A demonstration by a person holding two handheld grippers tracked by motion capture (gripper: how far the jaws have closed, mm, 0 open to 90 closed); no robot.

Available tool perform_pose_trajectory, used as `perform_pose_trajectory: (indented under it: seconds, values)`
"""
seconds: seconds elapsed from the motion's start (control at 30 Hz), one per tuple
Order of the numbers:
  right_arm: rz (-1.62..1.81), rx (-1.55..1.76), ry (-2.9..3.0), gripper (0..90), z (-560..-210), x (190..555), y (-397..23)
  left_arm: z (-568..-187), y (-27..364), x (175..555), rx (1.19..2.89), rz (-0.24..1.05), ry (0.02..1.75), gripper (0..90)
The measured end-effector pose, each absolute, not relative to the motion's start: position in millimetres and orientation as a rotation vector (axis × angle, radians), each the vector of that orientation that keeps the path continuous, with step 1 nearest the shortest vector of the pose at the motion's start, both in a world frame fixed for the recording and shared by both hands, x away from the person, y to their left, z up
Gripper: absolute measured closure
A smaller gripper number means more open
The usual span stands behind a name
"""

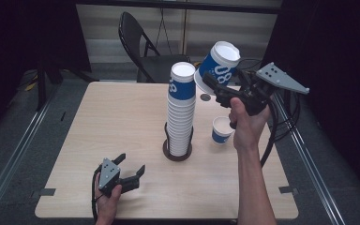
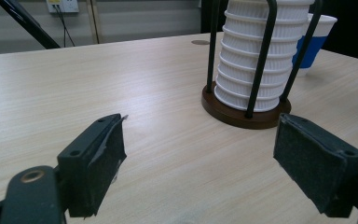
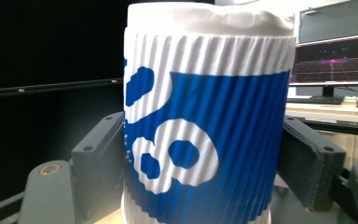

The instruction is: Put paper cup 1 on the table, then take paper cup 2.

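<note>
pale wood table on grey floor, black curtains around.

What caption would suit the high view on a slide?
Right gripper lifts an upside-down blue-and-white cup beside the tall cup stack; left gripper rests open.

Right gripper: black body, grey three-cornered plate with small holes, black cable trailing. Left gripper: same build; black jaw blocks with screw holes, one brass-coloured rivet, pad edge apparently frayed. Forearms bare, no sleeves visible.
</note>
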State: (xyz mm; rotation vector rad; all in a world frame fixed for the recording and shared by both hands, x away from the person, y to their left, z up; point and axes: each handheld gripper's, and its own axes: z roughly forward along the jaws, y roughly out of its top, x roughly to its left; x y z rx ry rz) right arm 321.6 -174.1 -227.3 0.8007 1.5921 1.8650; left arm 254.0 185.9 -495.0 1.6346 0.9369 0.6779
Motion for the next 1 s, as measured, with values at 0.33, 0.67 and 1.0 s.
perform_pose_trajectory:
  seconds: [0.33,0.67,1.0]
  values:
    - [1.842,0.862,1.607,22.8,-247,310,-185,-495,187,255,1.637,0.66,0.939,15.7]
    - [1.8,0.936,1.628,23.0,-277,300,-195,-494,189,263,1.657,0.584,0.978,15.8]
    - [1.816,1.008,1.681,23.0,-309,300,-189,-493,188,265,1.64,0.555,0.951,15.8]
